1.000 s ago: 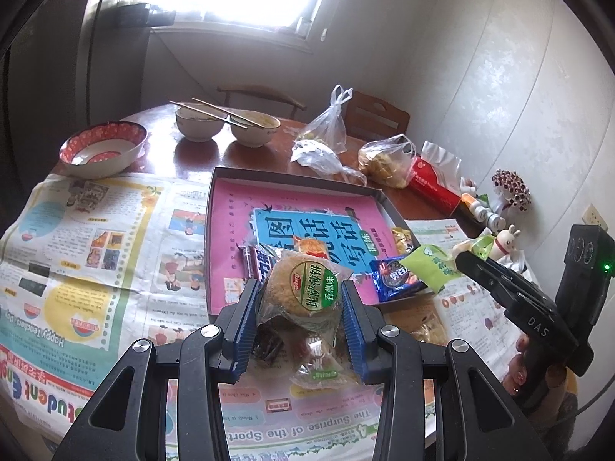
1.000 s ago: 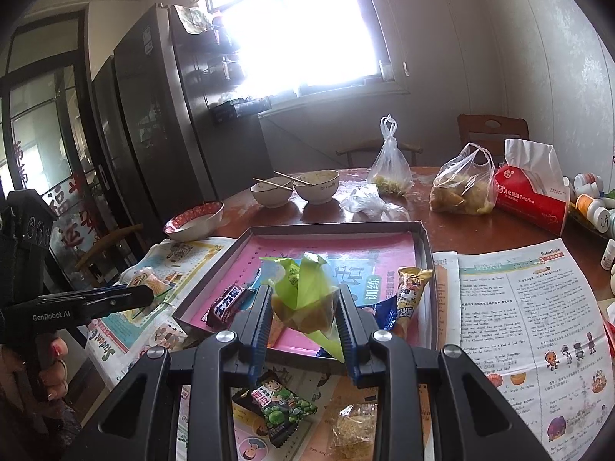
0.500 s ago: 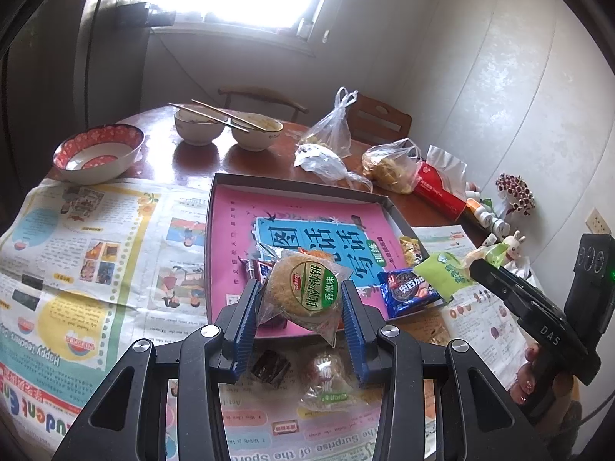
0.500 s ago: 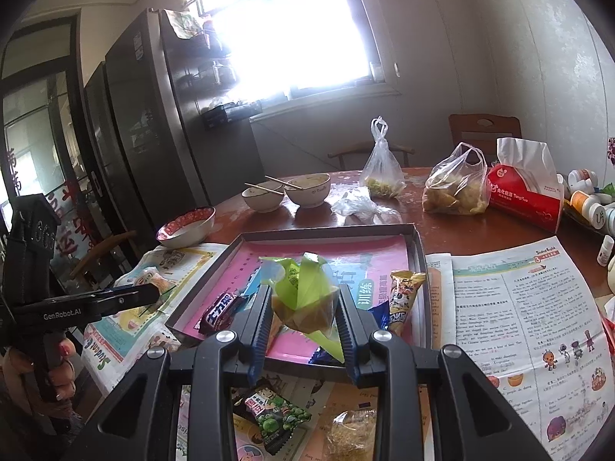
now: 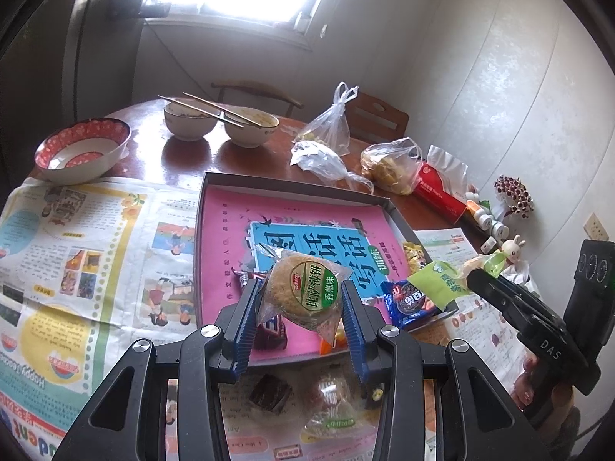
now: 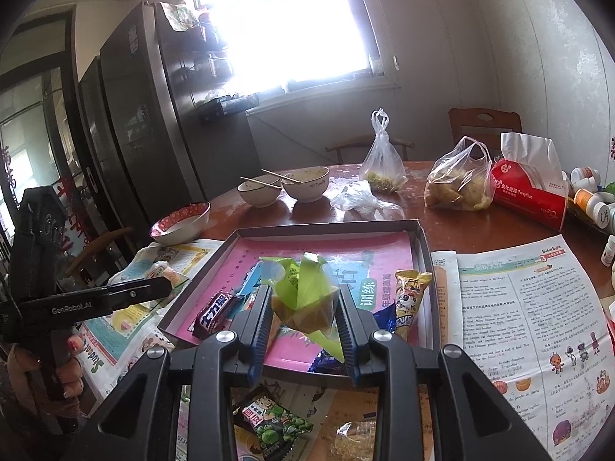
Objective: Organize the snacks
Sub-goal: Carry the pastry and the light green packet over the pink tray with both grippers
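Note:
My left gripper point(image 5: 300, 299) is shut on a round cookie in a clear wrapper with a green label point(image 5: 303, 292), held above the near edge of a shallow tray with a pink and blue book cover inside point(image 5: 219, 238). My right gripper point(image 6: 303, 307) is shut on a green snack packet point(image 6: 303, 288), held over the same tray point(image 6: 419, 246). In the tray lie a chocolate bar point(image 6: 213, 309), a yellow snack stick point(image 6: 407, 296) and a blue cookie packet point(image 5: 411, 301). The right gripper also shows in the left wrist view point(image 5: 476, 276) with its green packet point(image 5: 438, 280).
Loose snacks lie on the newspaper in front of the tray: a green-pea packet point(image 6: 273, 422), a clear-wrapped cake point(image 5: 330, 407) and a dark chocolate piece point(image 5: 269, 393). Bowls with chopsticks point(image 5: 215, 119), a red-rimmed bowl point(image 5: 80, 150), plastic bags point(image 6: 457, 184) and a tissue pack point(image 6: 530, 188) stand behind.
Both grippers have moved up and forward over the tray, each still holding its snack. The loose snacks on the newspaper have slid lower in both views.

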The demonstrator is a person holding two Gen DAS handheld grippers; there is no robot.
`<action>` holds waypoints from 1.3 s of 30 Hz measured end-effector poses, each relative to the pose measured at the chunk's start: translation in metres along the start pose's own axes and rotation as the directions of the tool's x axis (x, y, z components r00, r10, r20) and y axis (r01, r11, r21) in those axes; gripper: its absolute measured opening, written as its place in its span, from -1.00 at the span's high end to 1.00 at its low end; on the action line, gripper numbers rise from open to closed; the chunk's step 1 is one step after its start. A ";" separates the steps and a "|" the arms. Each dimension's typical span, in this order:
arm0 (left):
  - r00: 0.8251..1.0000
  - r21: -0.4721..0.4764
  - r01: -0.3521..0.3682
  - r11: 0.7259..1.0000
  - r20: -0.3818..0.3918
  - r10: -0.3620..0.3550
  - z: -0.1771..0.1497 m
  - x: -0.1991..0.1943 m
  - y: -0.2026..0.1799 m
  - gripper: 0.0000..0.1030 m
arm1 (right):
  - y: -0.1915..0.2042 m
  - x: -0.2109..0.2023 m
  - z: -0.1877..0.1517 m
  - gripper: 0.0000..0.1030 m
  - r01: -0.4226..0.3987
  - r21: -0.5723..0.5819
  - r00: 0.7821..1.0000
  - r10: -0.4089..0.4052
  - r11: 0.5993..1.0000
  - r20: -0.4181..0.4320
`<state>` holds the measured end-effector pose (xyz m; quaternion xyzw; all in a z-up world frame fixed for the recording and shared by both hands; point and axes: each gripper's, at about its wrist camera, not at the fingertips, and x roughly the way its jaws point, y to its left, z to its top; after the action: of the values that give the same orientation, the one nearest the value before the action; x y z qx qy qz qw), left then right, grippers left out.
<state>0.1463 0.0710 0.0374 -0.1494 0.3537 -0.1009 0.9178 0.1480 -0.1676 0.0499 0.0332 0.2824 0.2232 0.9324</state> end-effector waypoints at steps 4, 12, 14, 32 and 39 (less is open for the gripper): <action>1.000 0.013 -0.005 1.000 -0.006 0.005 0.002 0.007 -0.002 0.17 | 0.000 0.004 0.000 0.36 0.004 0.001 1.000 -0.004 1.000 -0.006; 0.998 0.043 -0.045 0.998 -0.032 0.046 -0.002 0.025 -0.004 0.17 | 0.002 0.015 0.002 0.36 0.006 0.005 1.000 -0.006 1.000 -0.025; 0.998 0.055 -0.046 0.997 -0.043 0.049 -0.005 0.029 -0.006 0.17 | 0.003 0.018 0.002 0.36 0.006 0.004 1.000 -0.006 1.000 -0.031; 0.993 0.112 -0.039 0.993 -0.104 0.051 -0.018 0.053 -0.019 0.17 | 0.000 0.034 0.000 0.36 0.007 0.024 0.998 -0.006 1.000 -0.061; 0.992 0.114 -0.022 0.993 -0.121 0.036 -0.021 0.057 -0.022 0.17 | 0.003 0.040 -0.003 0.36 -0.001 0.017 0.997 0.002 1.000 -0.077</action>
<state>0.1722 0.0295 -0.0051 -0.0856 0.4052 -0.1161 0.9028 0.1749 -0.1477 0.0269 0.0328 0.3202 0.2226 0.9202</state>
